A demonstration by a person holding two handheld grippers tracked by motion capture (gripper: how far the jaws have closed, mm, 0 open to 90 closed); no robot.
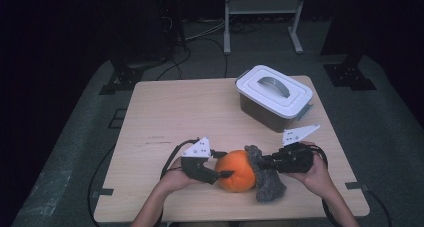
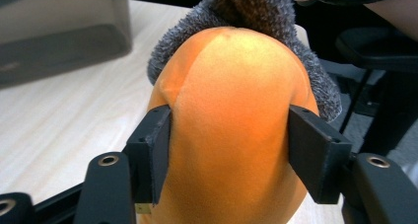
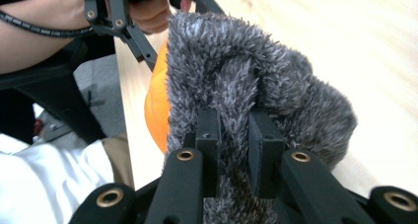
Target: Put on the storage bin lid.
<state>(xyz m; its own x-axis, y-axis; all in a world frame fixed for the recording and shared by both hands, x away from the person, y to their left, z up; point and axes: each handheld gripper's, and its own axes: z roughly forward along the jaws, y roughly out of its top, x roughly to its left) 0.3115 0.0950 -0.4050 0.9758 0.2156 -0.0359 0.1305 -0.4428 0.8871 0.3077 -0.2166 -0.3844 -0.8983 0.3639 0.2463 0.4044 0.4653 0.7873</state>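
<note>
Squeezing the round orange plush ball [image 1: 236,170] near the front edge of the pale wooden table [image 1: 170,112], my left gripper [image 1: 221,175] has its flat black pads pressed into the soft velvety sides. A shaggy grey fleece cloth [image 1: 264,174] drapes against the ball's right side, and my right gripper [image 1: 263,163] is clamped tight on a bunched fold of that fuzzy fabric. Farther back, toward the table's right, stands a smoky translucent plastic box [image 1: 274,97] with a smooth white lid and curved grey handle.
</note>
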